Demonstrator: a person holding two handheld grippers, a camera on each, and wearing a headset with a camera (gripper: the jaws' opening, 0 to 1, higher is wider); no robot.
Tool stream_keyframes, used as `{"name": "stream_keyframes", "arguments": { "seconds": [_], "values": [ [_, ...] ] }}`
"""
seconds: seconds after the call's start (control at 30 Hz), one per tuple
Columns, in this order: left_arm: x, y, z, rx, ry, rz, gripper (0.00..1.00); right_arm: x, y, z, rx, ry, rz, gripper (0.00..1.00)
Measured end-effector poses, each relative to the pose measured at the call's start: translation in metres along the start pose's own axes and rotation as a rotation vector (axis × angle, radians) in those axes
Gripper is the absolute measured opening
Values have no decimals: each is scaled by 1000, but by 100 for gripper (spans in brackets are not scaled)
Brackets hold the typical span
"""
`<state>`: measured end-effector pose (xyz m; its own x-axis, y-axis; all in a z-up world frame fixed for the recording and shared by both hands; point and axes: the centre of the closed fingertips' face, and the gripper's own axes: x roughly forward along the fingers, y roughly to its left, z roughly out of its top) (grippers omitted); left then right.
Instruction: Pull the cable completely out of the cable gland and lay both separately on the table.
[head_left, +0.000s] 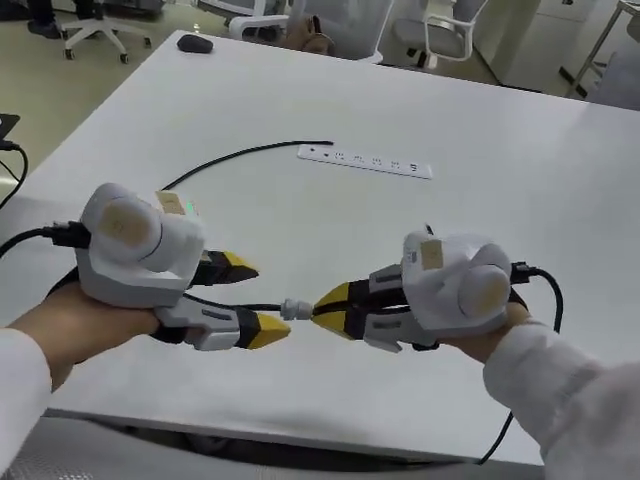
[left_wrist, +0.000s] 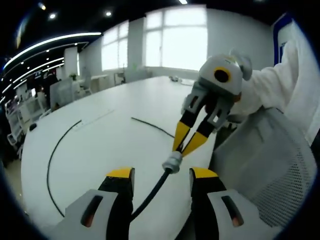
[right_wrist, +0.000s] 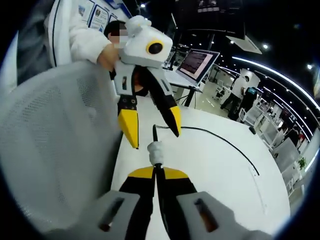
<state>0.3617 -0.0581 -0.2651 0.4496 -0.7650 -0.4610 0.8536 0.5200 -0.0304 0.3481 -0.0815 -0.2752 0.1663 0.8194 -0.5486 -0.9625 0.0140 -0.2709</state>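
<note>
Jaws on the right gripper (right_wrist: 155, 173) look pinched shut on the near end of the cable gland (right_wrist: 156, 150), which sits low and centre in the head view. The left gripper (left_wrist: 161, 173) is wide open either side of the cable (left_wrist: 150, 197), not clamping it. From there the cable arcs off toward the upper left across the table (head_left: 480, 130). So imo nothing's pulled out yet: gland's on the cable, neither is laid down, the whole pull is left.
</note>
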Motion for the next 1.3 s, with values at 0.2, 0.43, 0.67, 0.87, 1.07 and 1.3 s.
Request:
{"name": "stream_keyframes", "arguments": {
  "seconds": [0.2,0.43,0.67,0.87,1.07,1.3],
  "values": [
    [-2,-20,21,5,-107,-91,26,-16,2,18,-47,-55,-16,2],
    [-5,-31,28,57,-133,-119,17,-31,5,28,-93,-90,-10,3],
    [-10,-36,37,92,-156,-113,16,-41,4,31,-100,-114,-8,3],
    [-16,-34,42,41,-188,-129,16,-53,5,29,-77,-133,-20,3],
    [-21,-29,50,-28,-233,-131,16,-67,-2,17,-43,-131,-51,3],
    [-21,-33,52,26,-232,-128,16,-68,0,9,80,-144,-13,4]
  ]
}}
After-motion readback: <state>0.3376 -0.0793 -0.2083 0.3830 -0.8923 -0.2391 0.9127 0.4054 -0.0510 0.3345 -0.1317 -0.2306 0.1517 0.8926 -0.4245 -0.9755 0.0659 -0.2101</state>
